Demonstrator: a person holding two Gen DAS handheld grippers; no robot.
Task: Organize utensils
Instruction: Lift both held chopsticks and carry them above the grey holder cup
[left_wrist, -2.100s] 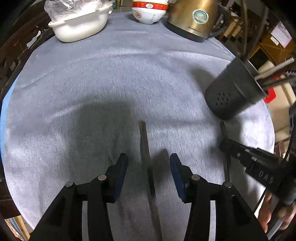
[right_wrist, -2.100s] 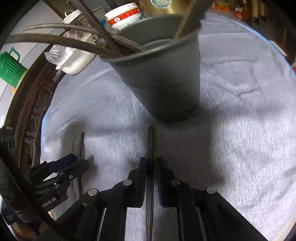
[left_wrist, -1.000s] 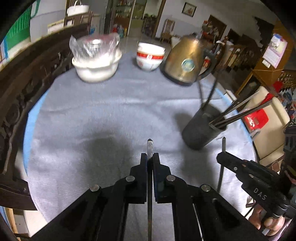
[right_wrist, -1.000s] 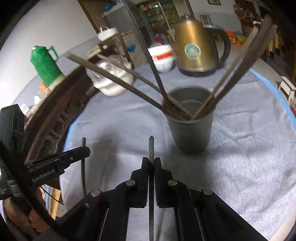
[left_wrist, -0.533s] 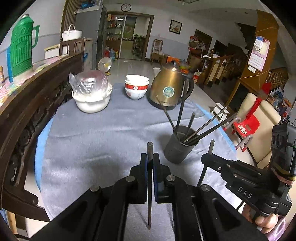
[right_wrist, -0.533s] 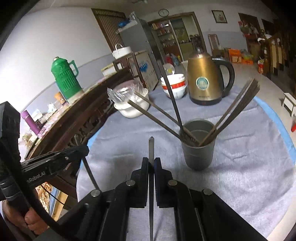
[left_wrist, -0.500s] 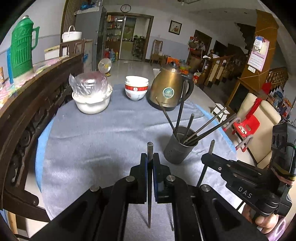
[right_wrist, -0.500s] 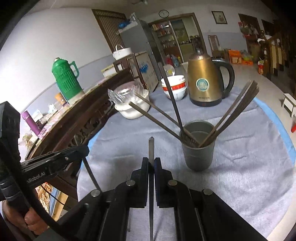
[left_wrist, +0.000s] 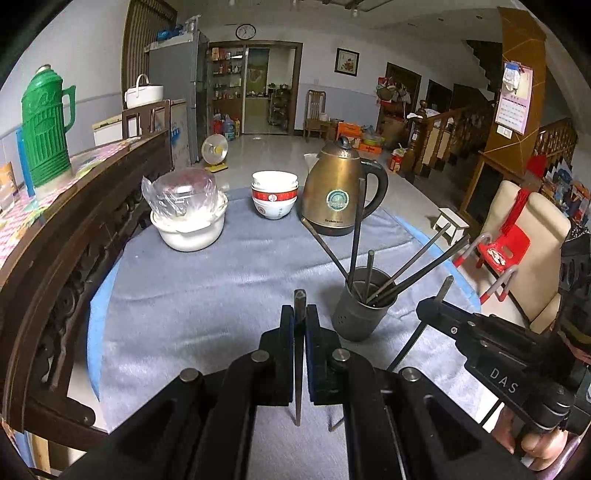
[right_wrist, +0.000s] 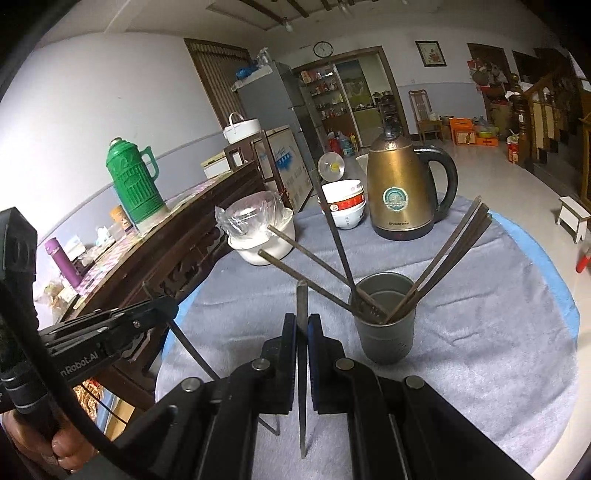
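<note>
I am clamping one chopstick (left_wrist: 299, 354) in my left gripper (left_wrist: 299, 325) and another chopstick (right_wrist: 301, 354) in my right gripper (right_wrist: 302, 328), both raised off the table; several are already standing in the dark holder (right_wrist: 386, 325), these two remaining.

Both views bend hard at the edges, walls and ceiling curving into black corners. Indoor light is soft and even, brightest on the pale wall at the right wrist view's left, which washes out near white. The grey tablecloth (left_wrist: 229, 280) reads clearly with faint, diffuse shadows beside the utensil cup (right_wrist: 386, 325). The brass kettle (left_wrist: 338, 195) carries dull highlights, with no harsh glare. The black gripper bodies in the near foreground stay dark, detail swallowed. Focus is crisp mid-frame; there is no motion blur, and the far room is slightly soft
</note>
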